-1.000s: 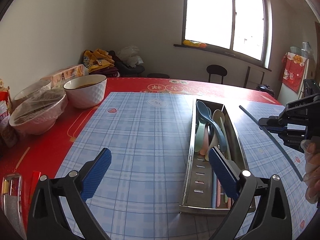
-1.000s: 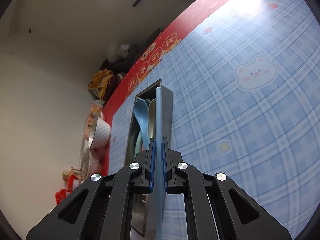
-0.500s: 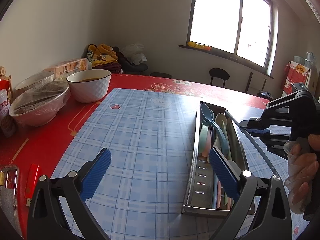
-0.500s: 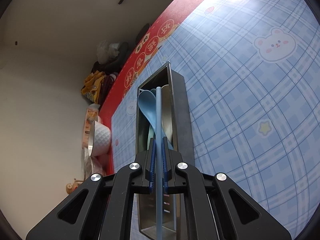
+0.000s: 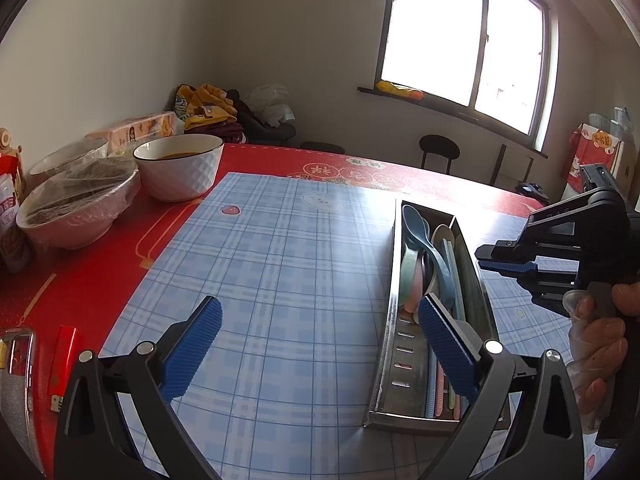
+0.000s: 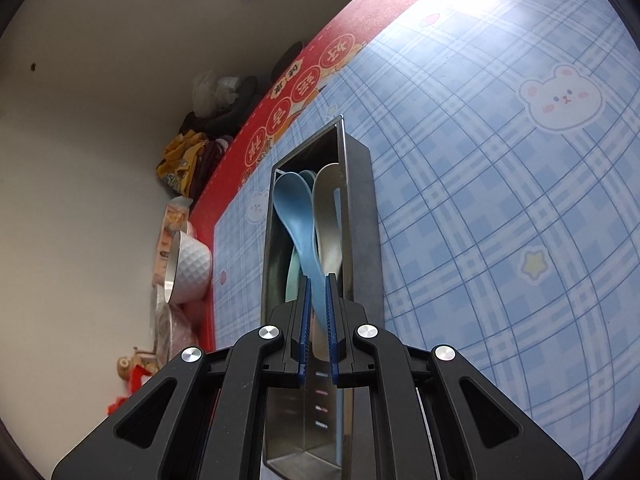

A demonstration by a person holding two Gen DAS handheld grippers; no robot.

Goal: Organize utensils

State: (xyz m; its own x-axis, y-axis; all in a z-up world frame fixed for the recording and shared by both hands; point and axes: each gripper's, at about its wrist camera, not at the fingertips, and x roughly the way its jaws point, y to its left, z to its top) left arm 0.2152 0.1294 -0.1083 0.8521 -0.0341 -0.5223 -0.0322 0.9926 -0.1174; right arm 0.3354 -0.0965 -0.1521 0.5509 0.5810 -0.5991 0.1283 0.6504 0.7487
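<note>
A long steel utensil tray lies on the blue plaid mat. It holds a blue spoon, a beige spoon and other pastel utensils. A light blue chopstick rests along the tray's right side, free of any pad. My right gripper hangs over the tray's near half, its jaws parted by a narrow gap with nothing clamped. My left gripper stands wide open and empty just left of the tray.
A white bowl and a film-covered bowl stand at the left on the red tablecloth, with a tissue box behind them. A red lighter lies near the front left edge. A person's hand grips the right tool.
The right gripper swung left from beside the tray to over it. Its pads, shut on the blue chopstick before, have parted slightly, and the chopstick now lies in the tray. The left gripper stayed put.
</note>
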